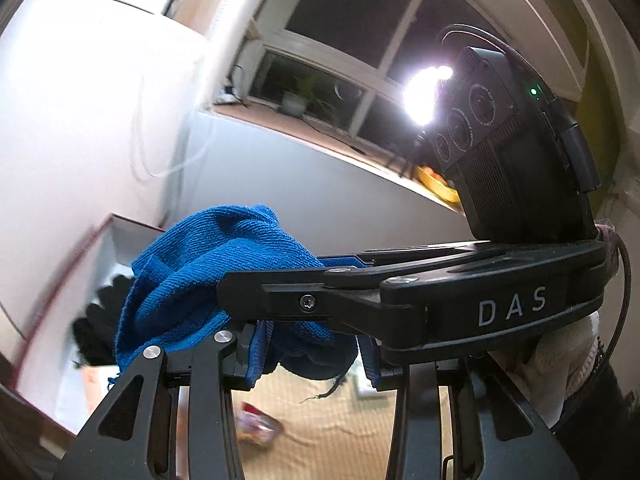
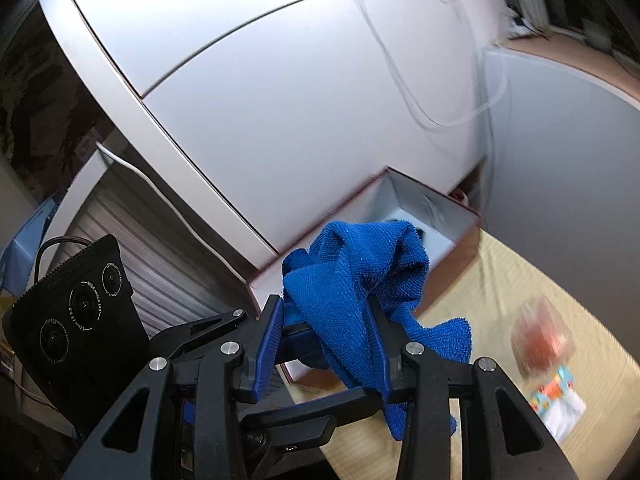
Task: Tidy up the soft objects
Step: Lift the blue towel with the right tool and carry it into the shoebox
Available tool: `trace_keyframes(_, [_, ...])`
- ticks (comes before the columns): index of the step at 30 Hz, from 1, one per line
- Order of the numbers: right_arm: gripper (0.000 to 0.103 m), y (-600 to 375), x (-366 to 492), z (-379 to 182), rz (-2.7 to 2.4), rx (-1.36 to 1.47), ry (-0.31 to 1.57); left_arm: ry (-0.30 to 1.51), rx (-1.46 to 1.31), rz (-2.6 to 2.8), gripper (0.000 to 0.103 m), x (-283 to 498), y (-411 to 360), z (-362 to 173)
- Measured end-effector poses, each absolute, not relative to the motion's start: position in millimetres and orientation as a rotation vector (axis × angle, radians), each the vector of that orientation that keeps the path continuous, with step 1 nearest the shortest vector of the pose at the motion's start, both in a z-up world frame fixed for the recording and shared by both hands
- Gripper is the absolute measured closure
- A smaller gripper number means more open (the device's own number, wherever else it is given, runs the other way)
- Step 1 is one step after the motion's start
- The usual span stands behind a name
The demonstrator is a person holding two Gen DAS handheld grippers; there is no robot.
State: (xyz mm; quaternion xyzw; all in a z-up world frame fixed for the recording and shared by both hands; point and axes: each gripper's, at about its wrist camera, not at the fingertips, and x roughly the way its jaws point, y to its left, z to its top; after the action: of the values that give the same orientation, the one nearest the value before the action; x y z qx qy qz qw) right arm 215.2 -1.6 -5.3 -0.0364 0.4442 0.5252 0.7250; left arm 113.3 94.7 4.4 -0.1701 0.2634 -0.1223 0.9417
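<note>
Bunched blue knit cloth (image 2: 360, 280) hangs clamped by left gripper (image 1: 308, 354) and right gripper (image 2: 326, 344).

Blue cloth (image 1: 224, 280) between both tongs

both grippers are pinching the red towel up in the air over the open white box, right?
Not quite: the towel is blue, not red, as the right wrist view shows. Otherwise yes: the left gripper and right gripper both pinch it, raised near the open white box.
</note>
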Motion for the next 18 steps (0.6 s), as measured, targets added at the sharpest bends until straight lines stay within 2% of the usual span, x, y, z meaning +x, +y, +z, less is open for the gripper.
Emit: trace_keyframes(18, [0.066,116.3,259.6,-24.9,1.274,-0.119,0.984,0.565,-0.391,-0.084,0.068,169.2,187.8,-11.7])
